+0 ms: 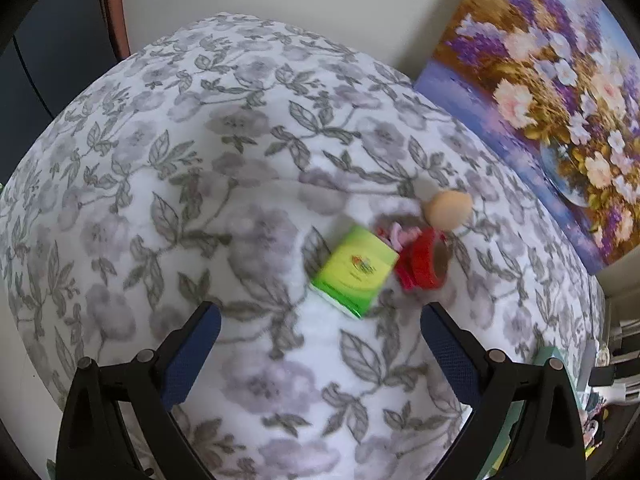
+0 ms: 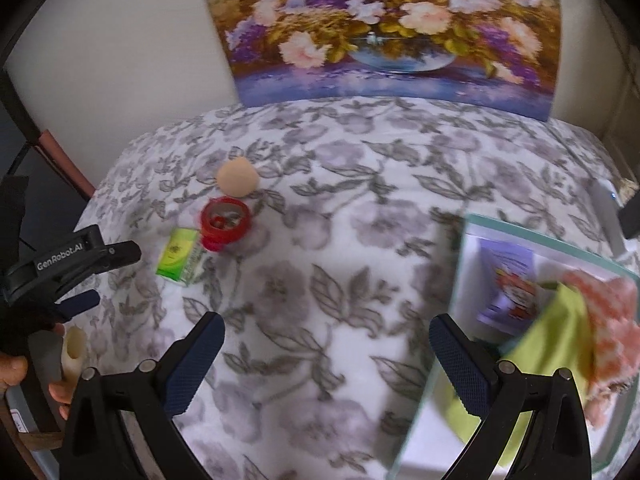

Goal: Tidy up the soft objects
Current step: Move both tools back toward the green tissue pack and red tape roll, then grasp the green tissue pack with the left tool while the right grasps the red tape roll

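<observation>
You're holding both grippers wide open and empty: left gripper (image 1: 320, 356) is facing the green box (image 1: 354, 274) at 12 o'clock, ready to grab, while the right gripper (image 2: 326, 360) is hovering beside the tray (image 2: 536, 236) at 3 o'clock, where cloths (image 2: 600, 320) are already piling up.

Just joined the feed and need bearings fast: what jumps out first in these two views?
The big flower painting leaning against the wall behind the floral-print blanket dominates. On the blanket sits a bright cluster: a green packet, a red tape roll and a peach ball. By the right hand-held gripper, open and empty, a pale bin holds green and pink-orange cloths.
</observation>
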